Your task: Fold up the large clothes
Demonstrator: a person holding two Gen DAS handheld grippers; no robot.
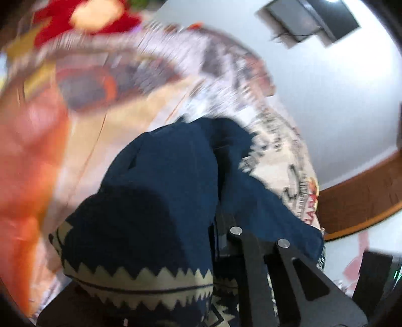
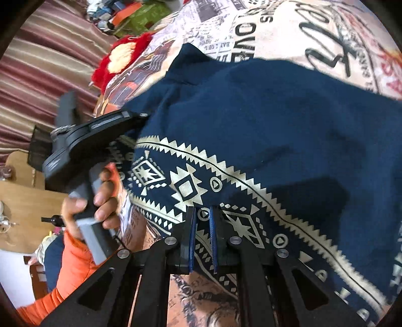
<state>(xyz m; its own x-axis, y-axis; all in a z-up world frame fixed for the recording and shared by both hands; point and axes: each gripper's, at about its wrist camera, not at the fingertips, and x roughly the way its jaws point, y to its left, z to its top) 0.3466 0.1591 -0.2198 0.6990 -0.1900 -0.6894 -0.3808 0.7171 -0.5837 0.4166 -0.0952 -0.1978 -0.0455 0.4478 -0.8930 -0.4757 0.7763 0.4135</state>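
Draping over the left claw in the left wrist view, the navy garment hides the fingertips, so the claw's opening cannot be told; only its right linkage shows below the cloth. A cream zigzag border runs along the garment's lower edge. Behind it lies a blurred newspaper-print bedsheet, with a red plush item at upper left and a dark wall-mounted screen at upper right. In the right wrist view, the right claw stands at a narrow gap, its blue-padded fingers astride the patterned border of the garment, which lies spread on the bedsheet. At left, the person's hand grips the handle of the left claw, whose tip meets the garment's edge.
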